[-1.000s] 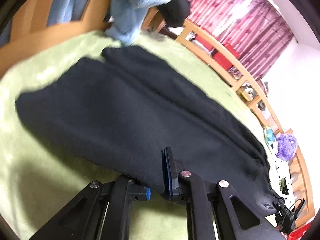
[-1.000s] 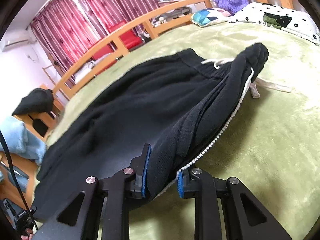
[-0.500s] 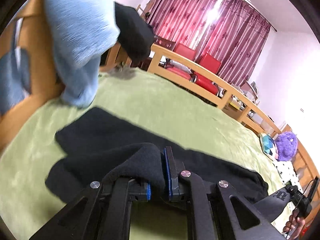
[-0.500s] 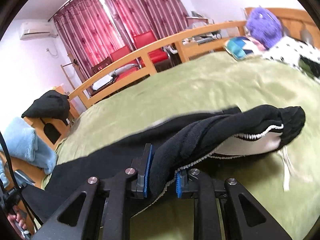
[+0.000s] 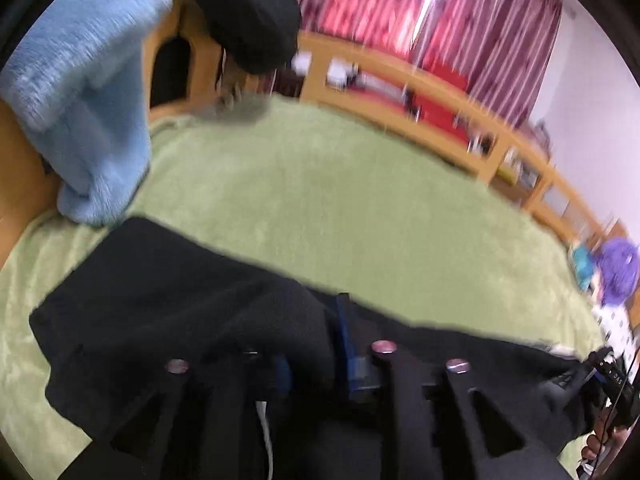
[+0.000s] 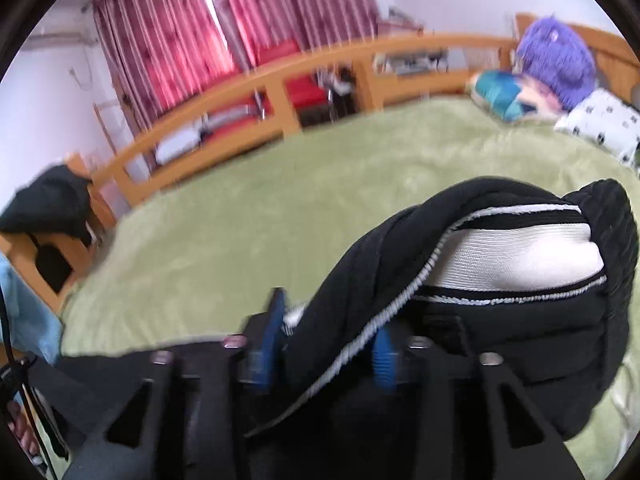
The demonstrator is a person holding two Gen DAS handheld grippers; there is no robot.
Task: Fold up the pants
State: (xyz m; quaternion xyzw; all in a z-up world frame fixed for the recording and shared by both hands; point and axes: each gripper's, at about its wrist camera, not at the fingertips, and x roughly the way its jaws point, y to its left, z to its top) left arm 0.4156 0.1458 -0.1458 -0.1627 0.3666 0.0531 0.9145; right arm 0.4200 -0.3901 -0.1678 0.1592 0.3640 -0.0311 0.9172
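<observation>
- 2 grippers each pinch a fold of the black pants point(image 5: 160, 300) over the green blanket point(image 5: 340, 200), which serves as the landmark for everything below.
- Left gripper point(image 5: 312, 344): its blue pads point(image 5: 344, 332) are drawn in narrow on a bunched hump of black cloth, which hides most of the left pad.
- From that hump the pants spread down and to the left onto the near edge of the blanket, a leg end lying flat there; another strip of black cloth runs off to the right along the same edge.
- Right gripper point(image 6: 328, 340): its blue pads point(image 6: 272, 328) sit a little apart, with a thick roll of the pants point(image 6: 500, 320) clamped between them.
- That roll rises off the blanket and curls to the right, showing a white pocket lining point(image 6: 516, 256) edged with white stitching.
- Whether the raised roll touches the blanket beneath it cannot be told.
- Light blue towel point(image 5: 88, 100) hangs at the left end of the blanket, its lower edge near the pants' leg.
- Black garment point(image 5: 244, 20) is draped at the far left corner of the blanket.
- Wooden bed rail point(image 6: 280, 84) runs along the far side of the blanket, with red curtains point(image 6: 192, 32) behind it.
- Purple plush toy point(image 6: 556, 60), a teal pillow point(image 6: 500, 96) and a white dotted pillow point(image 6: 604, 124) sit at the right end of the blanket.
- Both views are blurred.
</observation>
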